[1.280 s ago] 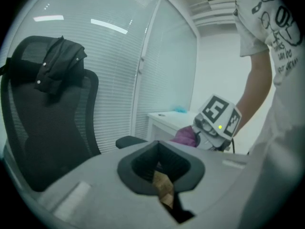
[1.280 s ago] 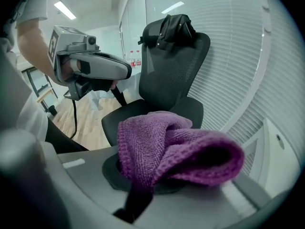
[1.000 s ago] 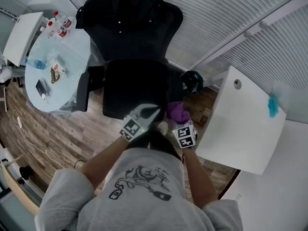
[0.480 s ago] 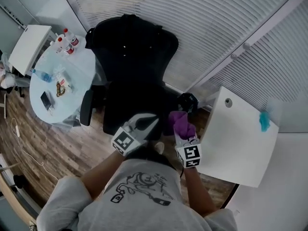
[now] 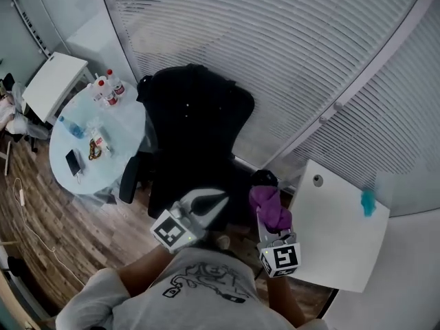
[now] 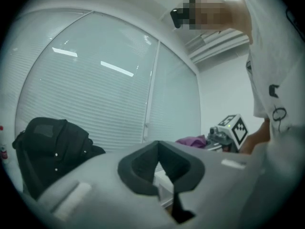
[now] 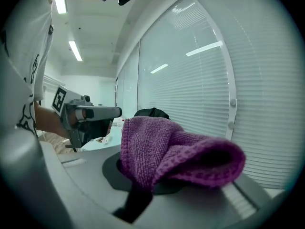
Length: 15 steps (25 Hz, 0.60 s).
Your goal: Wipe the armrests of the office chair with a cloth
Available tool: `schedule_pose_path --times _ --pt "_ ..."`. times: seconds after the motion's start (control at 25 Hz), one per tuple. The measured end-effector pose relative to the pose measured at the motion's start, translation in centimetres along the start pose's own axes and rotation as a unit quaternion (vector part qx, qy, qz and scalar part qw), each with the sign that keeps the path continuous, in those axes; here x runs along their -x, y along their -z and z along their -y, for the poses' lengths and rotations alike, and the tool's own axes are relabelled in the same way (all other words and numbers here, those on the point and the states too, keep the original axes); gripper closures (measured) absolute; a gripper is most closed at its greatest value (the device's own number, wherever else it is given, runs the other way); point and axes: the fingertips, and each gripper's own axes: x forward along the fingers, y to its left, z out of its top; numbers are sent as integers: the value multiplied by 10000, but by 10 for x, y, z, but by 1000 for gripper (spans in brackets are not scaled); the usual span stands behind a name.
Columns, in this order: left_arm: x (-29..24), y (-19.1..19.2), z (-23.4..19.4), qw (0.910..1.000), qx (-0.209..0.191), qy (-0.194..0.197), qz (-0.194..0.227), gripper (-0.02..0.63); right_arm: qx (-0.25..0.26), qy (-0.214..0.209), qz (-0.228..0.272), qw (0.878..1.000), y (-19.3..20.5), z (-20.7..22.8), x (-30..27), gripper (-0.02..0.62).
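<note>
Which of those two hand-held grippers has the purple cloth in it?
The right gripper: its jaws are clamped on the purple cloth, which bunches out over them. The left gripper has its jaws together with nothing between them.

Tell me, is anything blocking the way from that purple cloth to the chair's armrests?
Nothing visible does. The cloth, held in the right tongs, is at the chair's right side. The far armrest is bare; only the shut, empty left tongs hover between them.
</note>
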Motion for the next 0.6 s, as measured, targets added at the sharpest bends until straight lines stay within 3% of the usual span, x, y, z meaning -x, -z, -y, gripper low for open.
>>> schedule_pose_path --times 0.16,0.36,0.6 --pt "4 -19 10 10000 -5 -19 67 604 61 61 279 9996 -30 -4 16 567" --pt "7 -22 13 9999 40 -98 75 604 80 43 452 9989 -38 -1 18 568" --pt "24 -30 15 9989 15 -440 148 604 98 -360 479 9982 -43 -18 13 568"
